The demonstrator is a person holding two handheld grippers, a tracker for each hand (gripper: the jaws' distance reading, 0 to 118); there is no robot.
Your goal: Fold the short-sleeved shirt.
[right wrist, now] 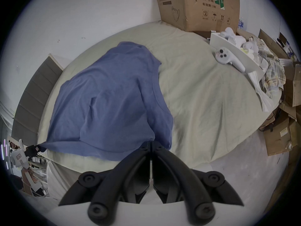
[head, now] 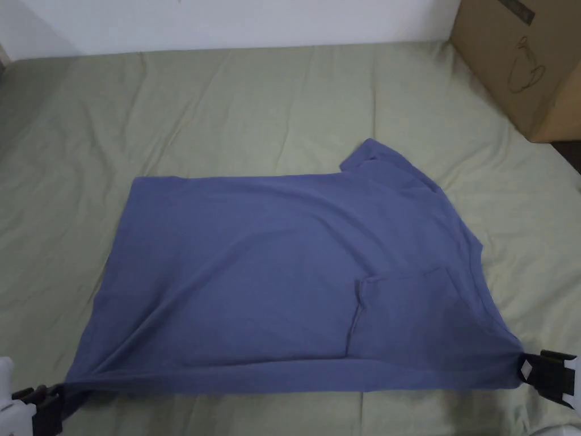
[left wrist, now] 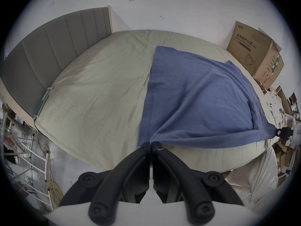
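Lying spread on the green-sheeted bed [head: 238, 102], with collar end to the right and hem to the left: the blue short-sleeved shirt [head: 272, 267]. Stretched taut along its near edge between two pinches. Closed tight on the near-left hem corner, with cloth nipped between both jaws: the left hand-held gripper [left wrist: 151, 142]. Clamped likewise on the near-right corner by the shoulder, jaws pressed together on the fabric: the right hand-held gripper [right wrist: 151, 142]. Folded up already, by the look of it, one near side, with a chest pocket [head: 397, 295] showing on top and a sleeve [head: 380, 156] poking out at the far right.

Judged soft, thin and light; limp, likely to sag or crease wherever unsupported, yet not slippery on the sheet. Best held at seamed corners and hems, where doubled cloth gives the jaws purchase. Parked at the far right, well apart: a cardboard box [head: 522, 62].
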